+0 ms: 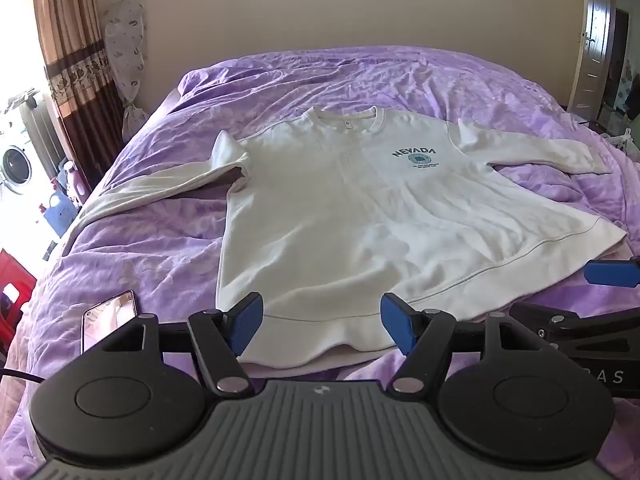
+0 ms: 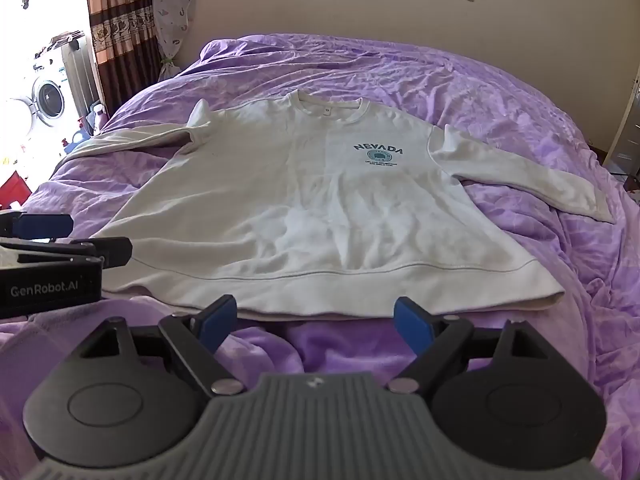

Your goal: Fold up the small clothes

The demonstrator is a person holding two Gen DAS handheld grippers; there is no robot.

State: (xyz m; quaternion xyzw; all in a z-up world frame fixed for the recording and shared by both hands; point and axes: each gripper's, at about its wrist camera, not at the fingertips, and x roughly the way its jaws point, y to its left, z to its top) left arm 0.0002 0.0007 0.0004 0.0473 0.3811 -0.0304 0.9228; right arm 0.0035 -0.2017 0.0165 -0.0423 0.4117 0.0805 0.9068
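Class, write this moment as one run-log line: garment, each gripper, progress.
white sweatshirt flat, unfolded on purple bedspread | left gripper open at hem | right gripper open, short of hem | folding not begun

sweatshirt (image 1: 360, 216) flat on bed (image 1: 460, 80) | phone (image 1: 106, 320) left of hem | curtain (image 1: 76, 60) behind, left

A white sweatshirt (image 1: 360, 216) and phone (image 1: 108, 320) lie on the purple bed (image 1: 160, 248).

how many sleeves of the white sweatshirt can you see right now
2: the left sleeve stretches toward the curtain side of the bed; the right sleeve lies toward the door side.
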